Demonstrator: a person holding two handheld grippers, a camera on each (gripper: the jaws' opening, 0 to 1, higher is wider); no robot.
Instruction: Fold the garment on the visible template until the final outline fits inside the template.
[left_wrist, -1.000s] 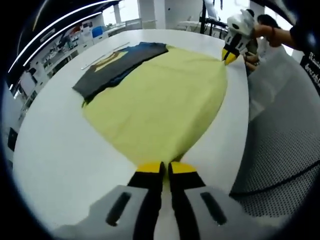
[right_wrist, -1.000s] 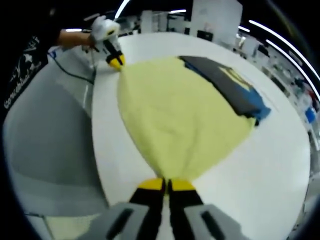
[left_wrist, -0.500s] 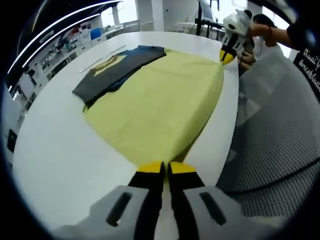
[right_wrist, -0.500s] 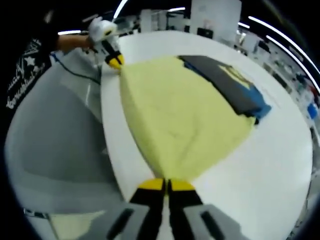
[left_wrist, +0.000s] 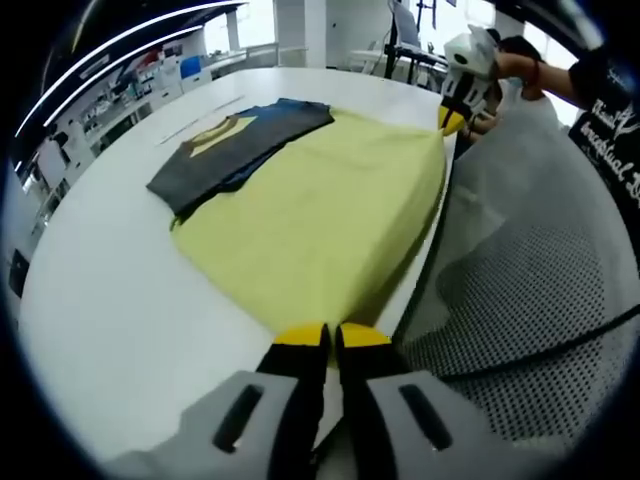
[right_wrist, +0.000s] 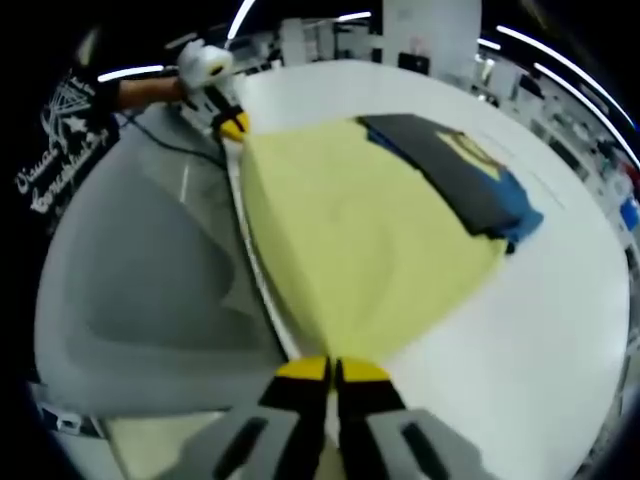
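White table (left_wrist: 110, 300) (yellow garment (left_wrist: 320, 215), dark shirt (left_wrist: 235, 145))

A dark grey and blue folded garment (left_wrist: 235, 145) lies on the white table (left_wrist: 110, 300).

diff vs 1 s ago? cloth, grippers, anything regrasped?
Both grippers have drawn the yellow garment back toward the person: its held edge, earlier lying well on the white table, now sits at the table's near edge. No regrasp: the left gripper and right gripper stay shut on its two corners. The dark folded garment still lies on the yellow one's far side.
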